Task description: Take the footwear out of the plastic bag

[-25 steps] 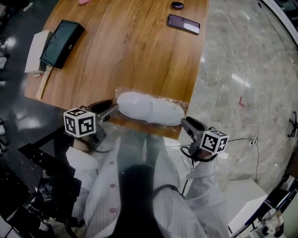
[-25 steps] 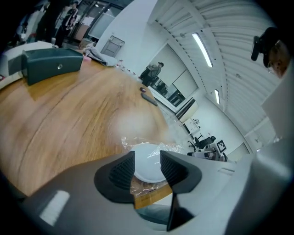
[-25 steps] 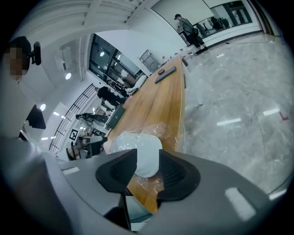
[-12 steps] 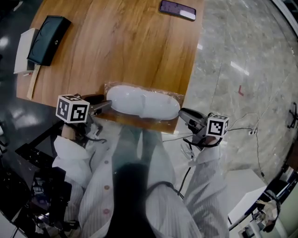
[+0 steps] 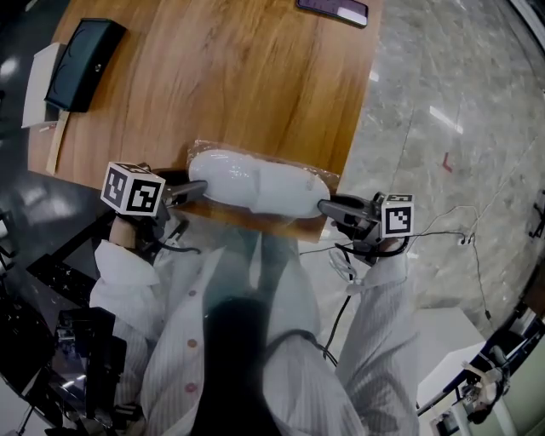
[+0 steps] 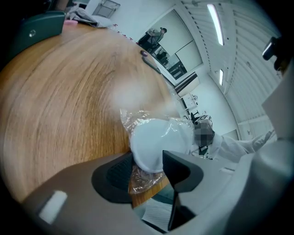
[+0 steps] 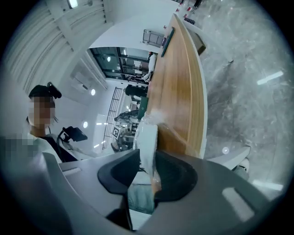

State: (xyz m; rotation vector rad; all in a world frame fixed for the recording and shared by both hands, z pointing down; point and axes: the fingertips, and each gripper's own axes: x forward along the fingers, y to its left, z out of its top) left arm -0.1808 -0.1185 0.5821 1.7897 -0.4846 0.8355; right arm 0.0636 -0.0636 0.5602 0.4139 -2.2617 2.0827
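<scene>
A pair of white slippers (image 5: 255, 180) lies inside a clear plastic bag (image 5: 328, 176) at the near edge of the wooden table (image 5: 238, 77). My left gripper (image 5: 194, 189) is at the bag's left end. Its jaws stand wide, and the rounded slipper end (image 6: 154, 142) sits between them in its plastic. My right gripper (image 5: 327, 207) is at the bag's right end. Its jaws are closing, and both pads touch the bagged slipper (image 7: 147, 142), which is edge-on between them.
A black case (image 5: 81, 53) lies on a white box (image 5: 36, 85) at the table's far left, with a thin wooden stick (image 5: 56, 143) beside them. A dark phone (image 5: 334, 8) lies at the far edge. Marble floor (image 5: 443, 128) is to the right. My white-coated lap is just below the bag.
The right gripper has moved in from below the table edge to the bag's right end and narrowed its jaws. The left gripper has stayed at the left end.
</scene>
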